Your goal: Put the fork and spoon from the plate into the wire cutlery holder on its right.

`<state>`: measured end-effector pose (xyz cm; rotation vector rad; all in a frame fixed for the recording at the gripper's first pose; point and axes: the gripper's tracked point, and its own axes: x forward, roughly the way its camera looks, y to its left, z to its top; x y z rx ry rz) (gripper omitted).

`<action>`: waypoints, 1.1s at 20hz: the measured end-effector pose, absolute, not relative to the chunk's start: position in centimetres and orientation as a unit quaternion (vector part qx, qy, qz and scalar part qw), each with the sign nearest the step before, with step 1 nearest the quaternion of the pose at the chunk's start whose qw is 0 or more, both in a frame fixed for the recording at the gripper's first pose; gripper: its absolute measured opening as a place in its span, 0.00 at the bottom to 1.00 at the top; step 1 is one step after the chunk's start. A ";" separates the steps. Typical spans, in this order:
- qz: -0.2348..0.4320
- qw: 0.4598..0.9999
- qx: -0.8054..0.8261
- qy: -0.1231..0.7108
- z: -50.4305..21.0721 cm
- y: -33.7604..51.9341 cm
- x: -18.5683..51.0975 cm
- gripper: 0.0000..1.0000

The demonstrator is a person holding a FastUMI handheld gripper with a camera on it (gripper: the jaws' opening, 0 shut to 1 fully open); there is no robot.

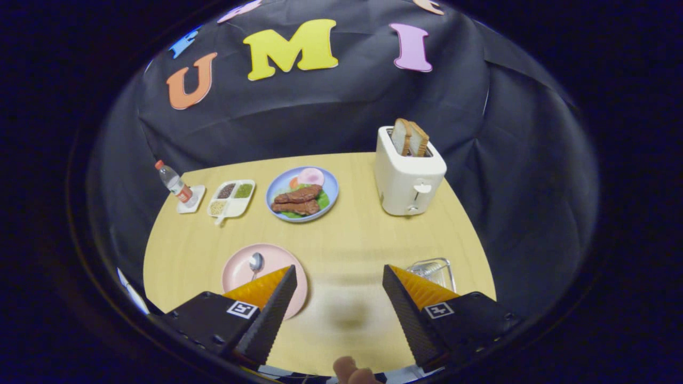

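A pink plate (240,266) lies on the wooden table, partly hidden behind my left finger. On it rests a metal spoon (256,263), bowl end pointing away from me; I cannot make out a fork. The wire cutlery holder (435,269) stands to the plate's right, just beyond my right finger, which covers its near side. My gripper (339,274) hangs open above the table's near part, with only bare tabletop between the fingers. The plate is at the left fingertip, the holder at the right one.
Further back stand a white toaster (410,176) with bread slices in it, a blue plate of food (302,193), a white divided dish (231,198) and a small bottle (174,182) on a coaster. A fingertip of a person's hand (349,370) shows at the near table edge.
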<state>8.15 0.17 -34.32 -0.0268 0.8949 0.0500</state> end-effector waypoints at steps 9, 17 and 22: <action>0.059 0.929 -0.017 0.365 -39.4 9.8 5.9 0.97; 0.065 0.917 -0.022 0.394 -47.0 14.7 4.2 0.95; 0.069 0.899 -0.025 0.432 -51.1 16.3 4.2 0.85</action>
